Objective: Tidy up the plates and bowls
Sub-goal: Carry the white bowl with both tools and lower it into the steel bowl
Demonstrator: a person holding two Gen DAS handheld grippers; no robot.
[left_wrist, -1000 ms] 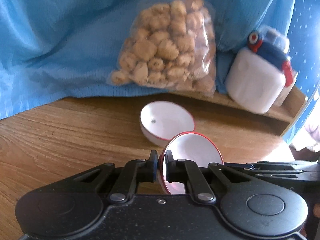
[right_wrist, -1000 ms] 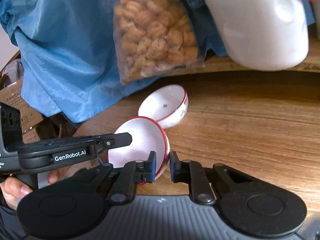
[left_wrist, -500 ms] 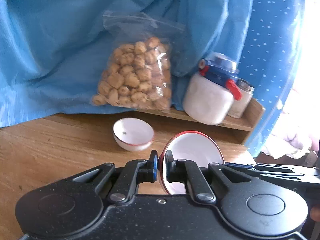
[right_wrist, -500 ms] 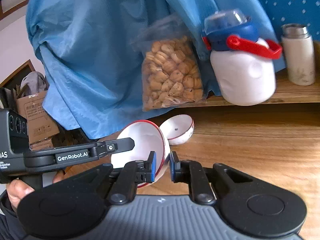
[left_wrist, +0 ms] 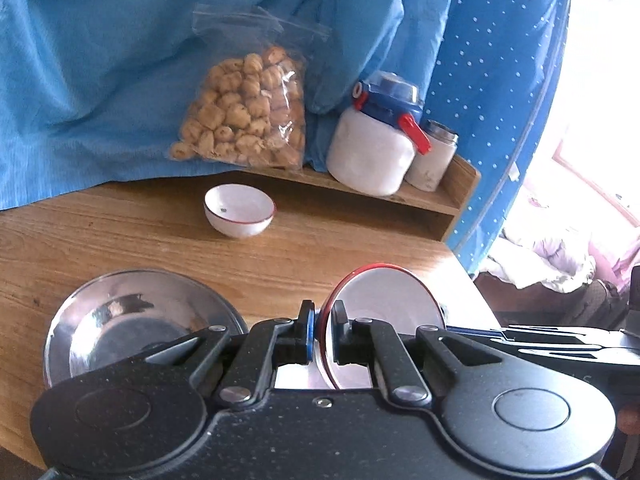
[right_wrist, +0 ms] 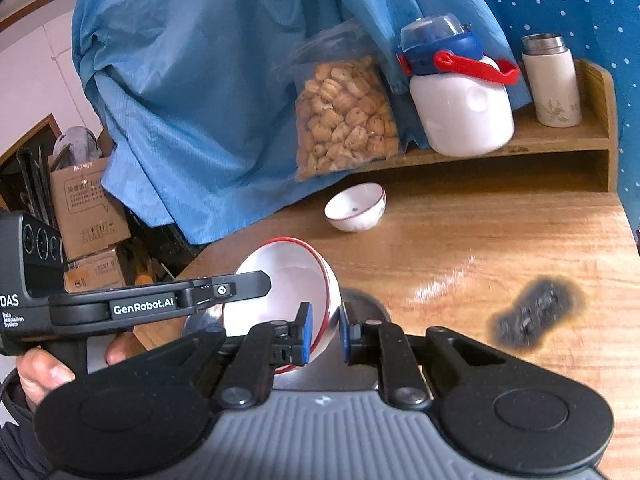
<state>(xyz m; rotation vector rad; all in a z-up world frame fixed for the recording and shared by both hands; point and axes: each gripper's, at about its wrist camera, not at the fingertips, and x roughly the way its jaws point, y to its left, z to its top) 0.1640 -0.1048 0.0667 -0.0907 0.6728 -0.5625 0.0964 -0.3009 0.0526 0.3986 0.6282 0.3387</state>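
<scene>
A white bowl with a red rim is held tilted above the wooden table, gripped from both sides. My left gripper is shut on its rim. My right gripper is shut on the opposite rim of the same bowl. A second white red-rimmed bowl stands upright on the table near the back; it also shows in the right wrist view. A steel plate lies on the table below and left of the left gripper; part of it shows under the held bowl.
A low wooden shelf at the table's back holds a bag of snacks, a white jug with a blue lid and a white flask. Blue cloth hangs behind. A dark burn mark is on the table's right.
Both grippers have pulled back and up with the held bowl. The far bowl and the shelf now look smaller and farther, and the steel plate has come into view.
</scene>
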